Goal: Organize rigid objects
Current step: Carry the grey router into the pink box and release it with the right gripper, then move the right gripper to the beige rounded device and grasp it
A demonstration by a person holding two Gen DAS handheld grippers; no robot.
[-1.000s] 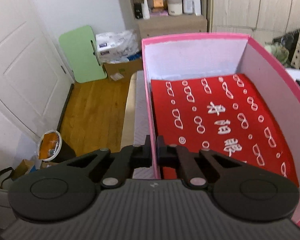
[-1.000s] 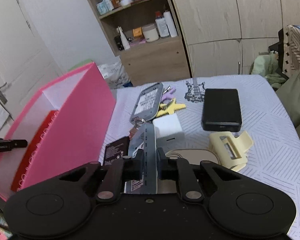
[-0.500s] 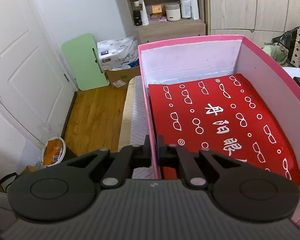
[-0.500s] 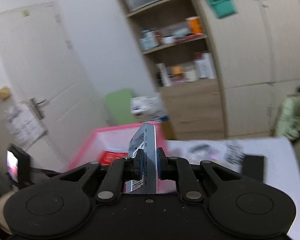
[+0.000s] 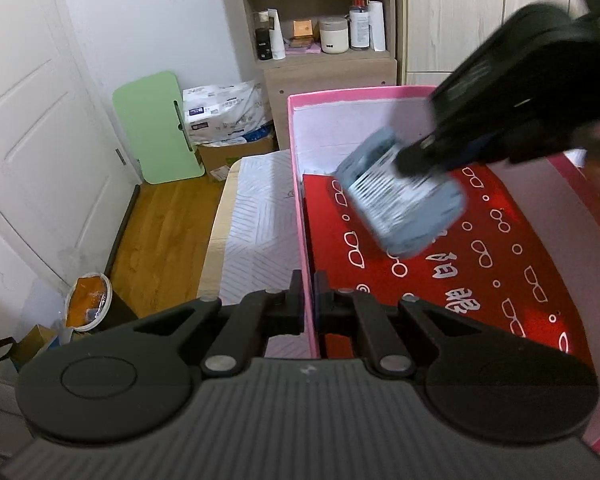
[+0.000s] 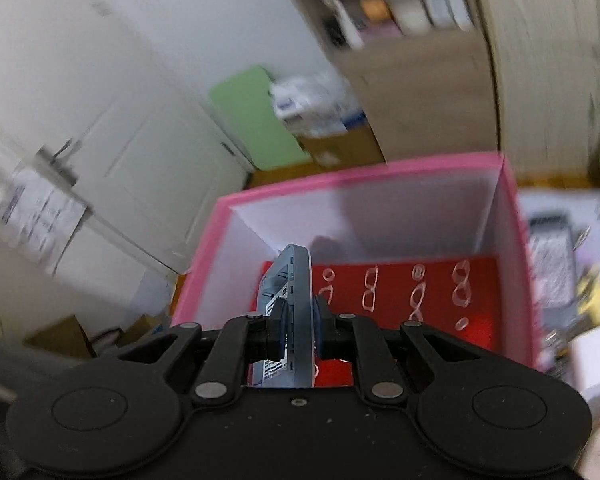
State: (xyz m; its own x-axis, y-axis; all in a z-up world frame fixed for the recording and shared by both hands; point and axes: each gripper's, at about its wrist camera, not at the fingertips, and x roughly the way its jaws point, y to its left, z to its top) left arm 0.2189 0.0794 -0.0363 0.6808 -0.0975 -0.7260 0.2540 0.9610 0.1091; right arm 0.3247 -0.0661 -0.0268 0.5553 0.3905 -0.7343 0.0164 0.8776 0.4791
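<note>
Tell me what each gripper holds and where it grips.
The left gripper is shut on the pink box's near wall. The right gripper is shut on a flat grey device, fingers pressing its two broad faces near one end, above the box.

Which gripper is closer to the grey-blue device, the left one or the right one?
Right. The right gripper is clamped on the grey-blue device above the pink box; the left gripper grips the box's near wall, apart from the device.
</note>
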